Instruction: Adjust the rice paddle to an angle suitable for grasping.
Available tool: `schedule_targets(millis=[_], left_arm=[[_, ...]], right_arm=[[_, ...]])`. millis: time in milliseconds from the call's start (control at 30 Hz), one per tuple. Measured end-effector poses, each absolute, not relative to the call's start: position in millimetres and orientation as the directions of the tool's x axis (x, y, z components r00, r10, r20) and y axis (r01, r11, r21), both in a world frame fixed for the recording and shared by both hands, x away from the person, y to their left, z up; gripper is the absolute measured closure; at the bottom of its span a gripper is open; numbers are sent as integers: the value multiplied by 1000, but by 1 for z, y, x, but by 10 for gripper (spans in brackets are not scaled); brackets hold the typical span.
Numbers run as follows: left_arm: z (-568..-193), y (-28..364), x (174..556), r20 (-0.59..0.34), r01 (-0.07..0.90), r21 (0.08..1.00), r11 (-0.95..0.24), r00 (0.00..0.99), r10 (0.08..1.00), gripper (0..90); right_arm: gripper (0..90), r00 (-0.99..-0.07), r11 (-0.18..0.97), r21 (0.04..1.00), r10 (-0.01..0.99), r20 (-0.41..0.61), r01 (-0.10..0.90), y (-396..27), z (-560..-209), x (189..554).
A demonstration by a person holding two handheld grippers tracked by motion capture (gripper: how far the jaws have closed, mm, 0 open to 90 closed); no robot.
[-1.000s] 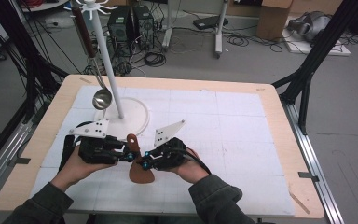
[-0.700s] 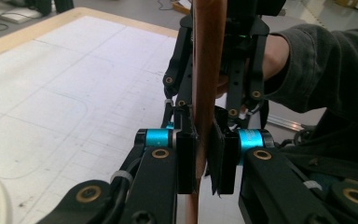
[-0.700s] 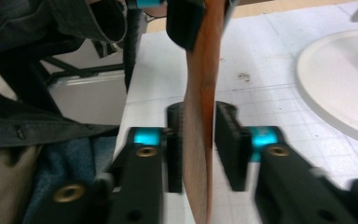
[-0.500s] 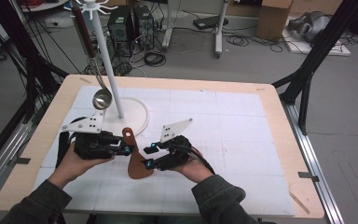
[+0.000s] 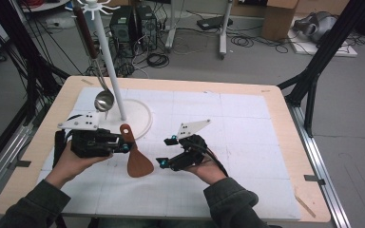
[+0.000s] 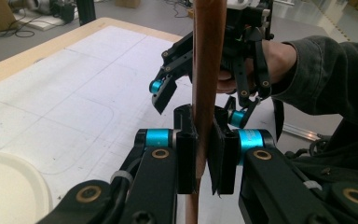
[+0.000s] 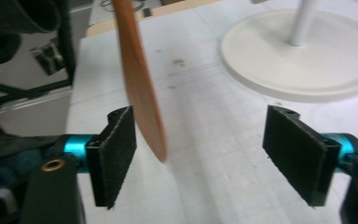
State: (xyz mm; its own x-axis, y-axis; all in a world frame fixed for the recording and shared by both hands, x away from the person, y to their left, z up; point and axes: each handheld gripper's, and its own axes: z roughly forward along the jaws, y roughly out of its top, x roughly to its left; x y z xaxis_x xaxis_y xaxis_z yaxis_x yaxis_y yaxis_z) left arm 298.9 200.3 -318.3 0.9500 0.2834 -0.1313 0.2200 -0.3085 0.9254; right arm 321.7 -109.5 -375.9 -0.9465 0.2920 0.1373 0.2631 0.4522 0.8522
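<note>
Brown wooden spatula (image 5: 135,154), held clear of the white mat, handle end uppermost, broad rounded blade lowest (blade seen edge-on in the right gripper view (image 7: 142,88)). Its straight handle (image 6: 207,70) is clamped between the left gripper's (image 6: 204,158) pads and stands near the white stand base (image 5: 140,116).

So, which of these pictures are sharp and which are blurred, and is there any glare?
High view: evenly lit, soft, no harsh glare on the table. Left gripper view: the left claw is crisp, the wooden spatula and the background slightly soft. Right gripper view: blurred overall, the spatula's edge and the white stand base smeared.
</note>
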Motion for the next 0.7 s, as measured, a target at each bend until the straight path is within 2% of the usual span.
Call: schedule_targets(millis=[200, 700], left_arm=[[-307, 203, 300, -112, 207, 926, -315, 950, 292, 823], [-283, 210, 306, -86, 196, 922, -333, 944, 318, 823]], right_arm=[[162, -926, 435, 859, 362, 109, 271, -125, -377, 322], [108, -857, 382, 864, 505, 103, 328, -173, -384, 320]])
